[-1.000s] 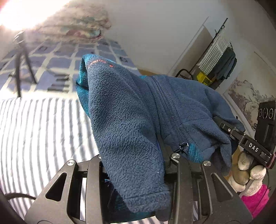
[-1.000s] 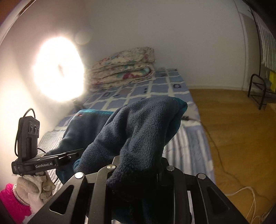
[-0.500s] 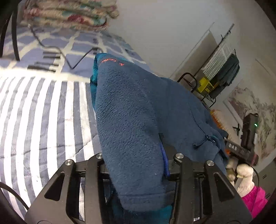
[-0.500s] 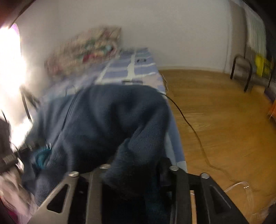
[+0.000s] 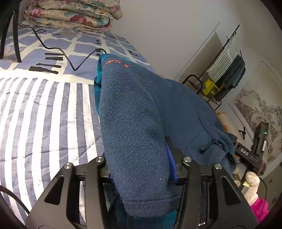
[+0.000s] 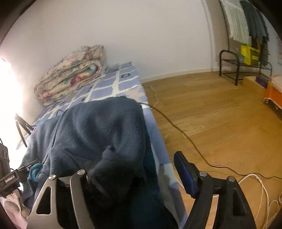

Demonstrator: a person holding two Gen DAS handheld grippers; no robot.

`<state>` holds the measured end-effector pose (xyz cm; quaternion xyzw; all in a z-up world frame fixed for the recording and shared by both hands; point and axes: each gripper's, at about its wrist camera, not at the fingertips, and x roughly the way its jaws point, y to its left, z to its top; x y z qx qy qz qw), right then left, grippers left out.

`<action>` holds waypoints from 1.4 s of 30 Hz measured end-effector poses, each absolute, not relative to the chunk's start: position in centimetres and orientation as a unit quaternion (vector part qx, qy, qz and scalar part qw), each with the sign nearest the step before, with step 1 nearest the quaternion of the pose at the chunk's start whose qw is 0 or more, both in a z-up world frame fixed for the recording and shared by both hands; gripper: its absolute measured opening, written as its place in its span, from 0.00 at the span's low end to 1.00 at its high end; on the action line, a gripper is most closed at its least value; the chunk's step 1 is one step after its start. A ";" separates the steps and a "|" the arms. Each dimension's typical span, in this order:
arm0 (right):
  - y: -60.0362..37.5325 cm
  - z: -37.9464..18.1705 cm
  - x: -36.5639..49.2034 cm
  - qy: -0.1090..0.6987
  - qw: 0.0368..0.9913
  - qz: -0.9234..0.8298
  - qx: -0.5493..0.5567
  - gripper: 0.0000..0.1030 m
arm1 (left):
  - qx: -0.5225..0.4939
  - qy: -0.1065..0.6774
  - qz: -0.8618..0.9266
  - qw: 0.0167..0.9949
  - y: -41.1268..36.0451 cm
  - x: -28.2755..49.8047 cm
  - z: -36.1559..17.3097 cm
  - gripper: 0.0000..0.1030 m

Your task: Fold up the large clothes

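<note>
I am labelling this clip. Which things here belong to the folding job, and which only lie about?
Job: blue fleece jacket, left gripper, right gripper, striped bed cover.

Lying about: folded floral quilt, black cable, clothes rack.

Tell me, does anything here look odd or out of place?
A black cable snakes loose across the checked bedspread, and more cords tangle on the wooden floor. The navy fleece jacket hangs bunched: the left claw pinches it, the right claw gapes open.
</note>
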<state>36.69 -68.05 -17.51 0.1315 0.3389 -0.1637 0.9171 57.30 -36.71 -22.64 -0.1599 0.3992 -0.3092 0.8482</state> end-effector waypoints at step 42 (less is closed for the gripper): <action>-34.0 6.7 10.8 0.274 0.952 -0.135 0.013 0.72 | -0.110 0.277 -0.308 0.903 -14.5 19.1 5.6 0.65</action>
